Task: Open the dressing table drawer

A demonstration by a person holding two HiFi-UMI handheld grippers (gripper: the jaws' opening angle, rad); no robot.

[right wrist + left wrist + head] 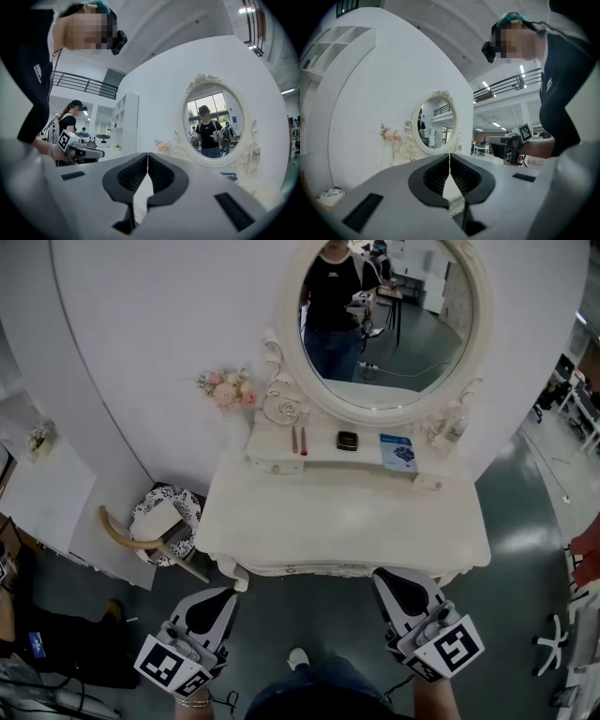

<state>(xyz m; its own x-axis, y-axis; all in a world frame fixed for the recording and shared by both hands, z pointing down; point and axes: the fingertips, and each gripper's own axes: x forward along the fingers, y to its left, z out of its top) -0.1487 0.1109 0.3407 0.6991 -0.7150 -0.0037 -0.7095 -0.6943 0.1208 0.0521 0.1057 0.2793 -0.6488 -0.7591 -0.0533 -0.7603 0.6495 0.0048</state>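
The white dressing table stands against a curved white wall, with an oval mirror above it. Only a carved strip of its front shows under the top, so the drawer is mostly hidden. My left gripper hovers just off the table's front left corner, jaws shut and empty. My right gripper sits close to the front edge on the right, also shut on nothing. In the left gripper view the left gripper points level at the mirror. The right gripper faces the mirror too.
A stool with a patterned cushion stands left of the table. Pink flowers stand beside the mirror. A small shelf holds two slim sticks, a black item and a blue booklet. The person's shoe shows below.
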